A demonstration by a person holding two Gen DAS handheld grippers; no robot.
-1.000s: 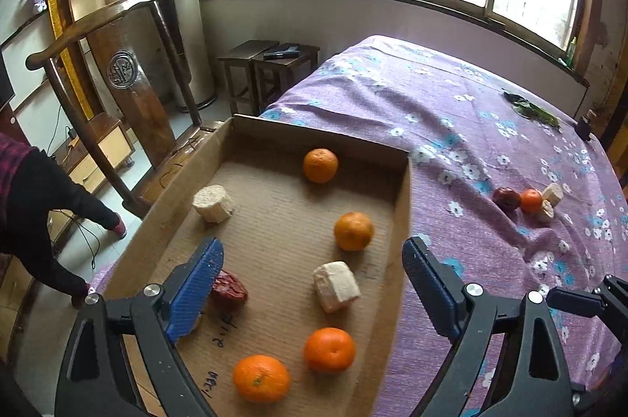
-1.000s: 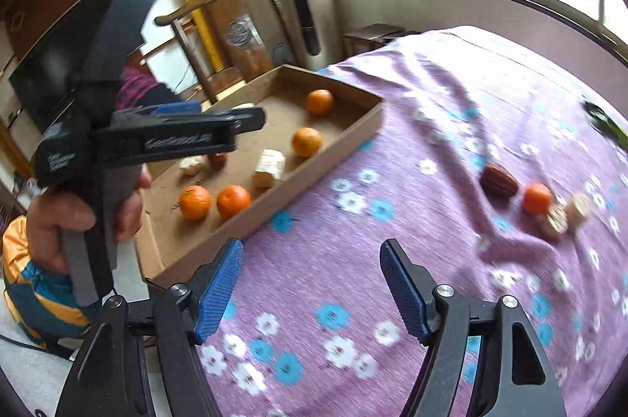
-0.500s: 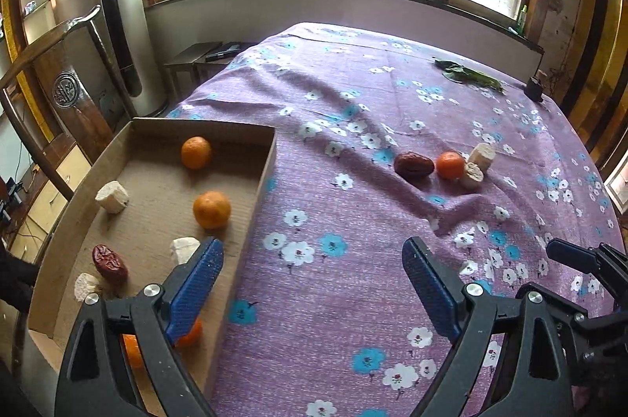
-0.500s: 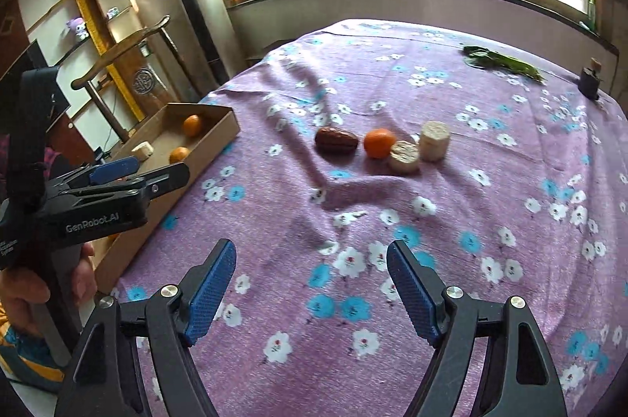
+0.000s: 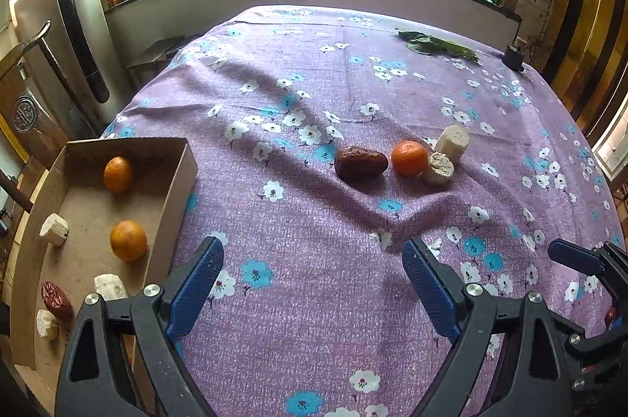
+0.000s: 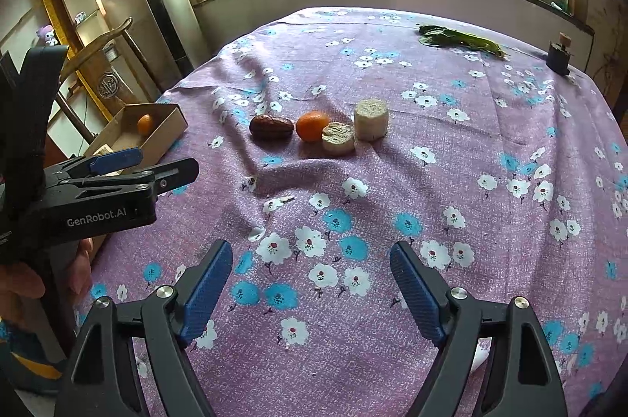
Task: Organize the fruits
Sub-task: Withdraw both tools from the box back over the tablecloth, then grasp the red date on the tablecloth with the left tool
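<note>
On the purple flowered cloth lie a brown date (image 5: 361, 163) (image 6: 271, 128), an orange (image 5: 409, 158) (image 6: 312, 126) and two pale cut cylinders, one (image 5: 438, 168) (image 6: 338, 138) touching the orange and one (image 5: 452, 143) (image 6: 371, 119) just behind it. A cardboard box (image 5: 178, 189) (image 6: 168, 130) at the left holds oranges (image 5: 128, 239), pale pieces (image 5: 54, 229) and a red date (image 5: 57, 300). My left gripper (image 5: 312, 279) hangs open over bare cloth, well short of the fruit row. My right gripper (image 6: 310, 283) has nothing between its jaws, which are opening.
Green leaves (image 5: 439, 46) (image 6: 459, 38) and a small dark bottle (image 6: 559, 56) lie near the table's far edge. A wooden chair (image 6: 98, 42) and a tall standing unit (image 5: 74, 13) stand left of the table. A hand (image 6: 23, 283) holds the left gripper's body.
Both views have swung right, from the box to the loose fruit row, which now sits ahead and nearer. The right jaws have spread a little wider.
</note>
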